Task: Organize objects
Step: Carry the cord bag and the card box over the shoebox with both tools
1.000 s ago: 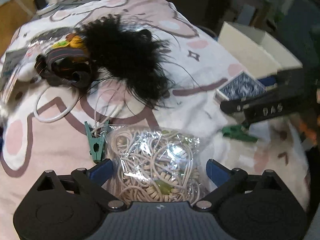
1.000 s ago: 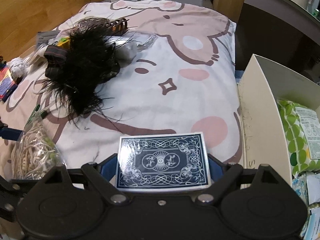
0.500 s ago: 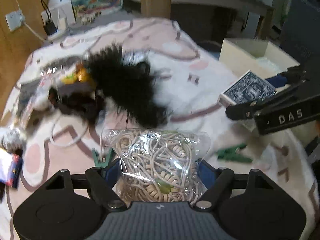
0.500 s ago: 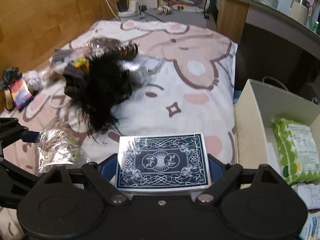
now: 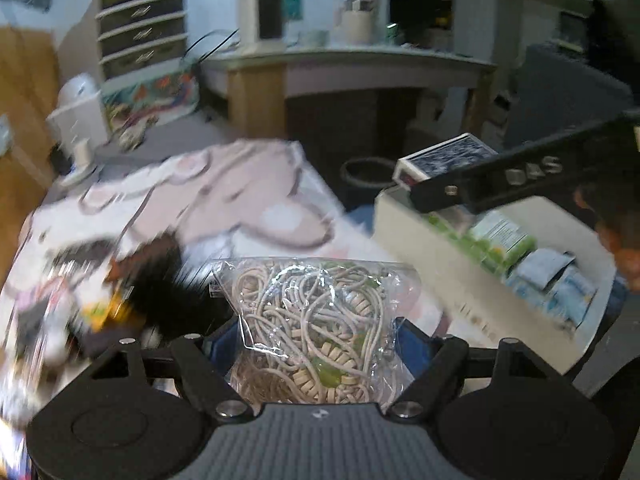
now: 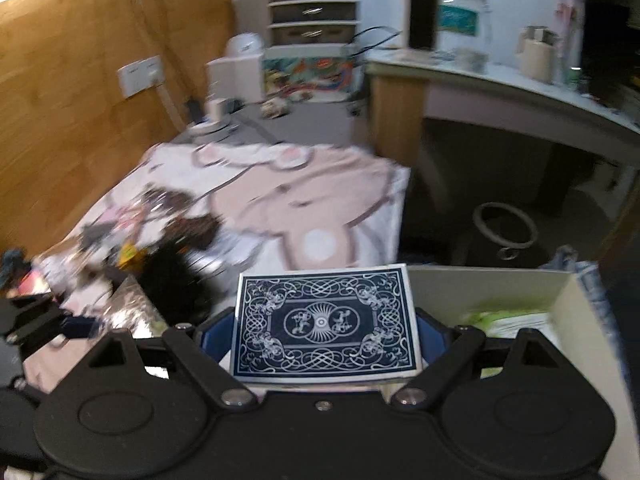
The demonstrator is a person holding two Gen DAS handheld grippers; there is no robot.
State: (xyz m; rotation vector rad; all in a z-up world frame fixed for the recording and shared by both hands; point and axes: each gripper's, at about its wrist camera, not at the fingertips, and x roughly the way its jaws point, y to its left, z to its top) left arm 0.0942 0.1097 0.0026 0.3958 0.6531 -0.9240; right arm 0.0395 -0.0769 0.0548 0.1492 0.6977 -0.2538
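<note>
My left gripper [image 5: 320,344] pinched a clear bag of cords [image 5: 320,320] between its blue pads, holding it clear of the bed. The bag read as light and limp: crinkly film, loose coils inside, likely to sag and slide. I judged a hold low on the bunched body safer than on the thin top edge.

My right gripper [image 6: 326,340] clamped a blue card box [image 6: 326,320] by its two side edges, patterned face up and lying flat. It looked stiff, light and smooth-skinned, so a squeeze across the rigid edges suited it; a glossy wrap could let it slip if tilted.

Both grippers were held raised and pointing forward. In the left view the right one sat ahead and to the right, with the card box over the near wall of the white bin [image 5: 420,240], which already held green and pale blue packets.

Beyond, the pink bedspread [image 6: 320,196] carried a blurred pile with a black feathery thing [image 5: 168,300]. A desk [image 6: 500,84] stood farthest.
</note>
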